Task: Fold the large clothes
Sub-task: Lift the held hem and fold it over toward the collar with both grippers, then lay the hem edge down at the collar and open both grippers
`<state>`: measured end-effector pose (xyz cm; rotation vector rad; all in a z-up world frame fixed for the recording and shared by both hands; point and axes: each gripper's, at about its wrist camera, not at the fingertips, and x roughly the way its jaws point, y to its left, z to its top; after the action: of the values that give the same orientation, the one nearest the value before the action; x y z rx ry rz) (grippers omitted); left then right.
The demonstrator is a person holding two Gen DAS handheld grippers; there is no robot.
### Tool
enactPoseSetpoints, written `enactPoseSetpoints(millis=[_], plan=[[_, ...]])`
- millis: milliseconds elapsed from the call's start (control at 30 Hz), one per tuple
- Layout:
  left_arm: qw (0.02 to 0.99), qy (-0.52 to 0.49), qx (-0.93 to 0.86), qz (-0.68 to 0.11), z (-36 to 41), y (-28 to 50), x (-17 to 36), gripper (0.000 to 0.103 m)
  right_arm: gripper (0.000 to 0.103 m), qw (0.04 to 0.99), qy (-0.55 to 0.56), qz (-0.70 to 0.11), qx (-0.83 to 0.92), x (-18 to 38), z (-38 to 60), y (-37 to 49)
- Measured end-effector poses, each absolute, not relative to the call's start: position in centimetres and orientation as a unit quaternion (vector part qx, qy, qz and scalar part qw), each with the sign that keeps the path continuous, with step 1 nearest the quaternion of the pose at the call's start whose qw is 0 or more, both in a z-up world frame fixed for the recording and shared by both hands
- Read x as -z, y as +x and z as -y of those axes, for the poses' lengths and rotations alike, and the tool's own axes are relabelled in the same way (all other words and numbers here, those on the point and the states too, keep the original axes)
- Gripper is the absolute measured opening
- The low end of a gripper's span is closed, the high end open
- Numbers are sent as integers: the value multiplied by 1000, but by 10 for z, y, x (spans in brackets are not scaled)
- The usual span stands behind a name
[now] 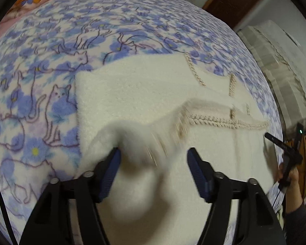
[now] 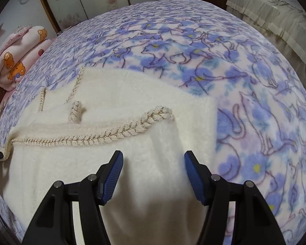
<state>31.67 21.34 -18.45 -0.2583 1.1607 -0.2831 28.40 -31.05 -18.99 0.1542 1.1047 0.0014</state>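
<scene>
While the cream fleece garment [image 2: 116, 106] lies spread on the bed, its front edge, trimmed with a braided cord [image 2: 104, 136], is folded across the body. It rests on a blanket [image 2: 255, 94] printed with blue flowers and outlined cats, toward the near side of the bed.

Seen from the left wrist, a blurred flap of the garment [image 1: 144, 143] sits between the fingers of the left gripper [image 1: 154, 155]; the jaws stand wide and do not press on it. The right gripper [image 2: 153, 157] hangs over the garment's near right part, jaws wide with nothing between them.

Far left lie rolled pink quilts [image 2: 20, 57]; far right stands a cloth-covered piece of furniture [image 2: 271, 10].
</scene>
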Motion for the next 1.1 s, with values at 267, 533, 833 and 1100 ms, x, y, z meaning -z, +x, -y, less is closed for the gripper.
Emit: enactPoseSetpoints(millis=[267, 533, 833, 1100], plan=[[853, -34, 122, -506, -218, 309, 172, 79, 62, 856, 72, -512, 5, 199, 304, 287], [861, 51, 97, -497, -206, 347, 205, 79, 64, 855, 70, -515, -3, 199, 304, 290], [865, 147, 150, -456, -171, 339, 215, 11, 40, 870, 5, -492, -8, 198, 284, 292], [894, 184, 67, -404, -166, 316, 182, 5, 7, 896, -27, -443, 17, 166, 279, 265]])
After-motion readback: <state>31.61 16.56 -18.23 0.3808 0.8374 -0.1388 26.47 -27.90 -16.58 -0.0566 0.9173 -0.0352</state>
